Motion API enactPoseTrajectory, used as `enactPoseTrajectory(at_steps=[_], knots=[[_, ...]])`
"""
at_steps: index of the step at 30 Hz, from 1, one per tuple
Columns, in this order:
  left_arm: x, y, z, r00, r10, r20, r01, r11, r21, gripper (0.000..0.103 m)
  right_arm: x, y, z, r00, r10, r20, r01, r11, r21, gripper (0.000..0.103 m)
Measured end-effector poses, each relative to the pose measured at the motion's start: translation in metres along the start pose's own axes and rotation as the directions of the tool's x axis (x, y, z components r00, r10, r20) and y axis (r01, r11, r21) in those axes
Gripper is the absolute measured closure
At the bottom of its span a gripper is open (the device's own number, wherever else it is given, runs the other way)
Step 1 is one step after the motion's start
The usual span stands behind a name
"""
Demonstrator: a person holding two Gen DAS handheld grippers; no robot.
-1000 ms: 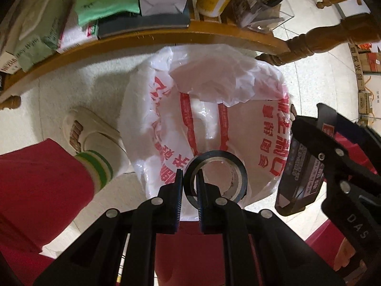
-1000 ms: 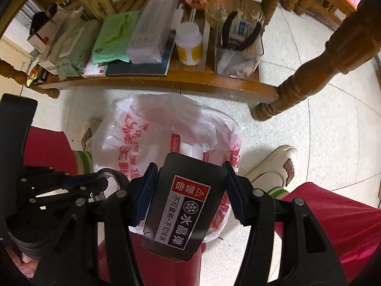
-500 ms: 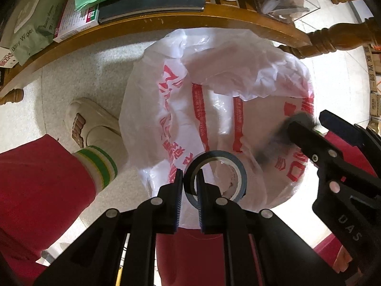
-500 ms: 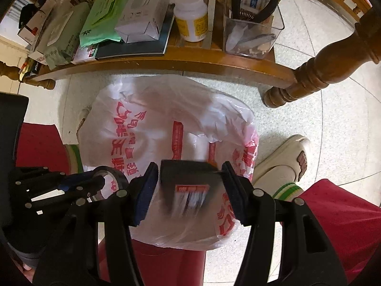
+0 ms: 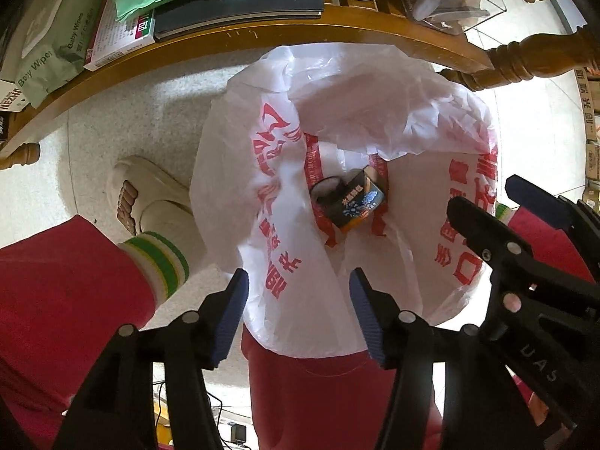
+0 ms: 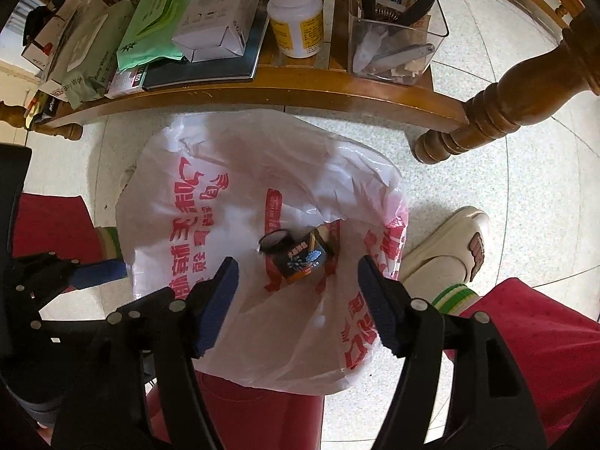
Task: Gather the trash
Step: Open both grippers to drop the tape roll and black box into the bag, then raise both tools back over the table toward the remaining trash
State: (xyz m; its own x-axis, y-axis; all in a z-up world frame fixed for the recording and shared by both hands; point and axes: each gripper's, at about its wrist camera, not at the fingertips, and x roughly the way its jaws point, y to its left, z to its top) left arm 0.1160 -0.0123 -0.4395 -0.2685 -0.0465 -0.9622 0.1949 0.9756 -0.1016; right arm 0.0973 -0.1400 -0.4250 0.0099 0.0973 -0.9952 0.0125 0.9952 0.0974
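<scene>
My left tongs [image 5: 296,315] are spread wide with nothing between their blue pads, and my right tongs [image 6: 298,305] are spread just as wide and also grip nothing. Both hang over the mouth of the white plastic bag [image 5: 232,172] with red print, which sits on the tiled floor [image 6: 468,180] between my legs in red trousers [image 5: 63,281]. In the left wrist view the right tongs show at the right edge, just beside the bag's rim.

Down in the bag lie the black tape roll [image 6: 275,240] and the small dark box [image 6: 304,258] with blue and orange print. The box lies tilted and touches the roll, which sits to its left. The left wrist view shows the same pair at the bottom of the bag, the tape roll [image 5: 327,189] partly hidden behind the box [image 5: 358,200].

My feet in cream slippers [image 6: 450,247] stand on either side of the bag.

Beyond the bag is the lower shelf [image 6: 300,92] of a wooden table, with its turned leg [image 6: 506,108] at the right. On it are a green wipes pack [image 6: 157,30], a white carton [image 6: 221,18], a white bottle with a yellow label [image 6: 298,22] and a clear container [image 6: 397,41] holding pliers.
</scene>
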Motion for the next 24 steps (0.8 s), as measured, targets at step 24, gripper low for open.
enactPoseTrajectory(at_steps=[24], knots=[[-0.05, 0.0, -0.029, 0.988, 0.059, 0.14, -0.061, 0.998, 0.008, 0.038, -0.076, 0.001, -0.033, 0.989, 0.032, 0.148, -0.03, 0.999, -0.014, 0.036]])
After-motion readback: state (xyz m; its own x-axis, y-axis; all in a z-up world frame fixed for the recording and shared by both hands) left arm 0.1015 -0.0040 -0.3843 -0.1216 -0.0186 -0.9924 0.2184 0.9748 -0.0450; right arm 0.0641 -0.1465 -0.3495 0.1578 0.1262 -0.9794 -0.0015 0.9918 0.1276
